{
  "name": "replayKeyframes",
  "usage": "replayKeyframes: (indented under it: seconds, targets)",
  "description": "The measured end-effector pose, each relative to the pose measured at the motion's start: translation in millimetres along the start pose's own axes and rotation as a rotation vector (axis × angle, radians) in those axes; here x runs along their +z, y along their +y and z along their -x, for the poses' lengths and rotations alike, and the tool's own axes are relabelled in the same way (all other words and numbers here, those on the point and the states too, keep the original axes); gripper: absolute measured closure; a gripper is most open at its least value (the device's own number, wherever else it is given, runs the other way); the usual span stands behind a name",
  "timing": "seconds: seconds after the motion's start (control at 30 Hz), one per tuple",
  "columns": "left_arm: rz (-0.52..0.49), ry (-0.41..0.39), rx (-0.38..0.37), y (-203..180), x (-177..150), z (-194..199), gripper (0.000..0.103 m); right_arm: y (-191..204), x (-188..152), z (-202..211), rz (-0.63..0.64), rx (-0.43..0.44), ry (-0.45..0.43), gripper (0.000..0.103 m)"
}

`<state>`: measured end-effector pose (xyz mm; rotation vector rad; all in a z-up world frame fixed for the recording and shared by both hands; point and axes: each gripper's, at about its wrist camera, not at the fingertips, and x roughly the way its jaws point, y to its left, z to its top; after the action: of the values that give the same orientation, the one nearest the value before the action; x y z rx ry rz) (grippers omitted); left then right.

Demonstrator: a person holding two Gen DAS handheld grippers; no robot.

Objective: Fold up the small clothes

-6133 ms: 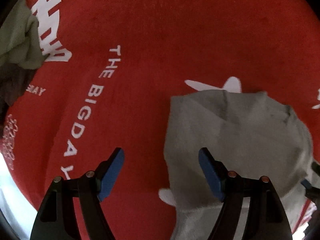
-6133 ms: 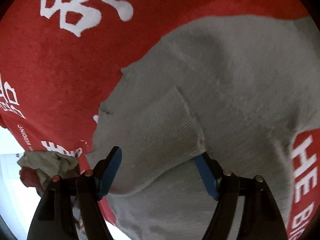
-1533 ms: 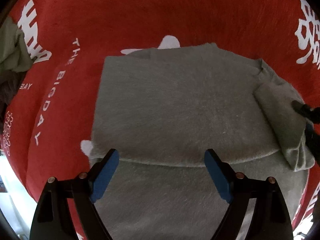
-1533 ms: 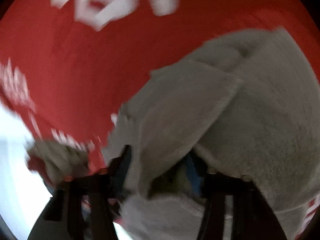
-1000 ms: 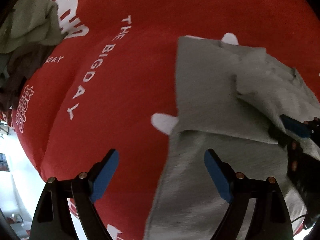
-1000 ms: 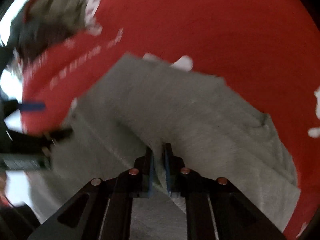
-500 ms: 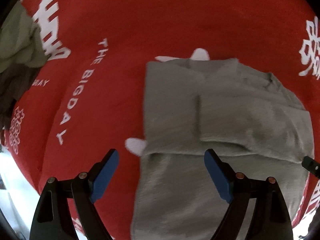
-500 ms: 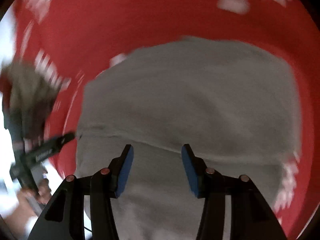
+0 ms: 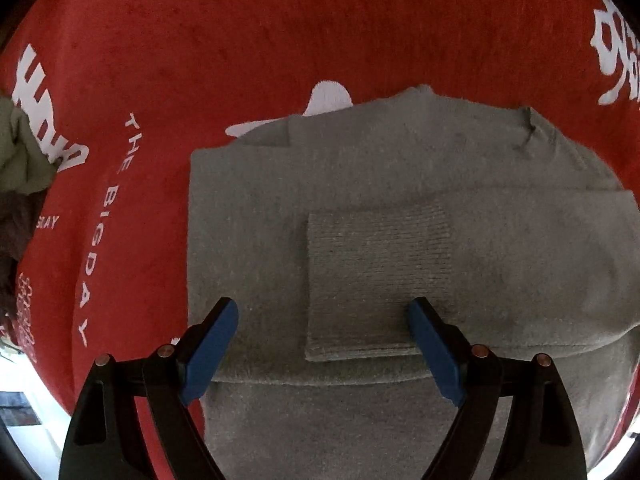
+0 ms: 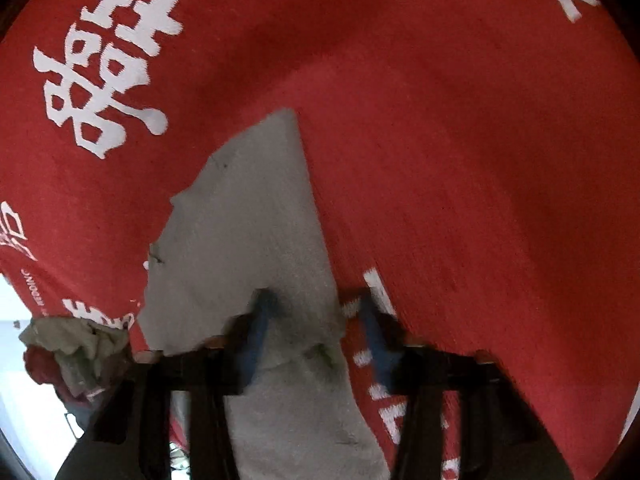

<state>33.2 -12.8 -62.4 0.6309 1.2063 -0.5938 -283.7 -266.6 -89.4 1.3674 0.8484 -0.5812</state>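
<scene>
Sweater: the grey sweater (image 9: 400,208) lies flat on the red cloth (image 9: 280,40), with a sleeve laid across the body so its ribbed cuff (image 9: 376,280) sits near the middle; that keeps the sleeve inside the outline before the next fold
Left gripper: the left gripper (image 9: 324,344) hovers over the sweater's near part with its blue pads spread wide and nothing between them, released; it seems placed to watch or steady the cloth, not to lift it
Right gripper: the right gripper (image 10: 316,328) is blurred at the sweater's right edge (image 10: 320,240); its pads stand apart, one over the grey knit and one over the red cloth, so the edge lies between them unpinched, probably lined up for a pinch
Step in hand: judged as a sleeve tucked and the side or hem fold not yet made
Next move: likely calls for closing on the edge and carrying it over without dragging the cuff askew
Other clothes: a crumpled pile (image 10: 68,344) waits at the red cloth's far left edge, well apart from the sweater, presumably unfolded pieces kept out of the working area
</scene>
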Motion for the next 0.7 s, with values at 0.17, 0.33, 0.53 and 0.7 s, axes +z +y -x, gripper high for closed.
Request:
replayKeyframes:
  seconds: [0.17, 0.33, 0.53, 0.7]
  targets:
    - [-0.041, -0.012, 0.049, -2.8, -6.8, 2.6, 0.006, 7.1, 6.0, 0.0, 0.205, -0.263, 0.001, 0.094]
    - [-0.055, 0.004, 0.060, 2.5, -11.1, 15.2, 0.006, -8.6, -1.0, 13.6, 0.113, -0.239, -0.005, 0.093]
    - [-0.058, 0.054, 0.062, 14.9, -28.9, 25.3, 0.006, 18.5, -32.5, 26.8, 0.205, -0.256, 0.026, 0.062]
    - [-0.032, 0.091, 0.035, 17.3, -37.8, 30.6, 0.006, 43.6, -59.6, 22.1, 0.246, -0.222, 0.061, 0.056]
